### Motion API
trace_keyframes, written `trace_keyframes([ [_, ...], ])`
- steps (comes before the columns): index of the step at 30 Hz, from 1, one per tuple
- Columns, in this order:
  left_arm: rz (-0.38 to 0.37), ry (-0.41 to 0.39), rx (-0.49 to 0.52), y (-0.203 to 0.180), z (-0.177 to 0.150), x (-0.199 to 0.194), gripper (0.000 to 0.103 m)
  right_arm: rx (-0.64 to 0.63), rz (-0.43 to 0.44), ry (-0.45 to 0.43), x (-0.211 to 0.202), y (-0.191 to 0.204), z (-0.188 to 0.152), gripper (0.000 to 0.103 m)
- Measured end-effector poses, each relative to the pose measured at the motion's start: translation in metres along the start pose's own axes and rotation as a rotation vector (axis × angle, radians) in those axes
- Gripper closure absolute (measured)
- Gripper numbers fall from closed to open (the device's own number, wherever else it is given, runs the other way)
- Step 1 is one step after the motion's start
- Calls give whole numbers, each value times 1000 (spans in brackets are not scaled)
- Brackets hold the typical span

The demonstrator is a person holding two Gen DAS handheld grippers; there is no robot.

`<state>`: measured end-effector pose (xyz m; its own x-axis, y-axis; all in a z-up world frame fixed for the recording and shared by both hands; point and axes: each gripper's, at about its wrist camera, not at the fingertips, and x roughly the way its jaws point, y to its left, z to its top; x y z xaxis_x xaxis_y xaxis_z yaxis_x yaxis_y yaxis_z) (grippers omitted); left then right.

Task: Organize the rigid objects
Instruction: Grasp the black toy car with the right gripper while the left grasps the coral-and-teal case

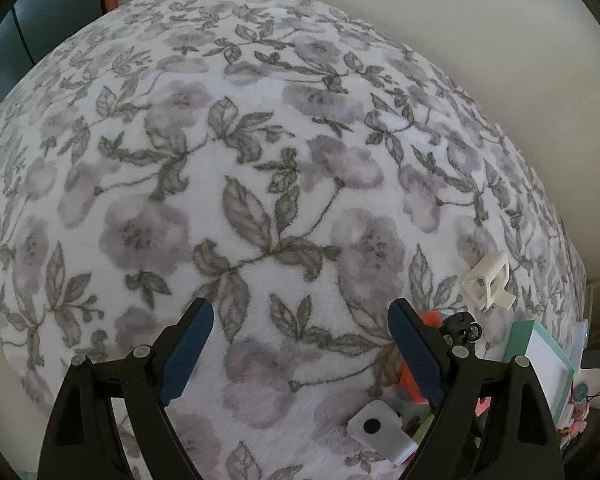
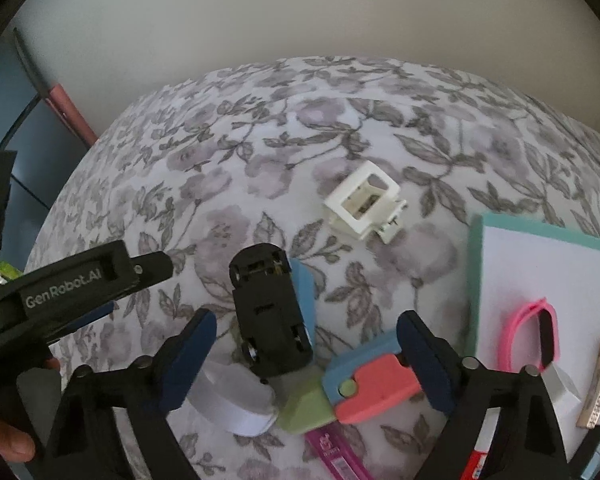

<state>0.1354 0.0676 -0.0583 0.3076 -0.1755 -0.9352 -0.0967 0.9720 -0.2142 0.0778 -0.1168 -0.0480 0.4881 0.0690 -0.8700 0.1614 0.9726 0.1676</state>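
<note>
Mostly bare floral blanket (image 1: 260, 184) ahead of left gripper (image 1: 300, 344): wide free space, far edge meeting plain wall (image 2: 300, 12). Clutter bunched near right gripper (image 2: 306, 350): upturned black toy car (image 2: 270, 312) on blue block, white hair clip (image 2: 364, 206) further out alone, coral-blue-green folding piece (image 2: 364, 384) just beside right finger, white tape roll (image 2: 232, 400) near left finger. Teal-rimmed white tray (image 2: 476, 280) at right, holding pink band (image 2: 528, 336). Both grippers' jaws apart, gripping nothing; left one over bare blanket.
</note>
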Motion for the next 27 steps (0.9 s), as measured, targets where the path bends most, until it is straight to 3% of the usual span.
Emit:
trace_keyframes([
  [5, -1, 25, 7, -4, 2, 8, 14, -15, 2, 7, 8, 4, 2, 29],
  [9, -17, 51, 9, -7, 2, 14, 14, -11, 21, 7, 9, 4, 3, 54],
  [12, -29, 67, 17, -12, 1, 17, 14, -10, 31, 12, 10, 5, 2, 55],
  [14, -38, 77, 25, -15, 0, 19, 14, -1, 44, 17, 11, 4, 1, 61],
  [27, -82, 102, 141, -48, -8, 23, 14, 68, 64, 27, 8, -19, -3, 67],
])
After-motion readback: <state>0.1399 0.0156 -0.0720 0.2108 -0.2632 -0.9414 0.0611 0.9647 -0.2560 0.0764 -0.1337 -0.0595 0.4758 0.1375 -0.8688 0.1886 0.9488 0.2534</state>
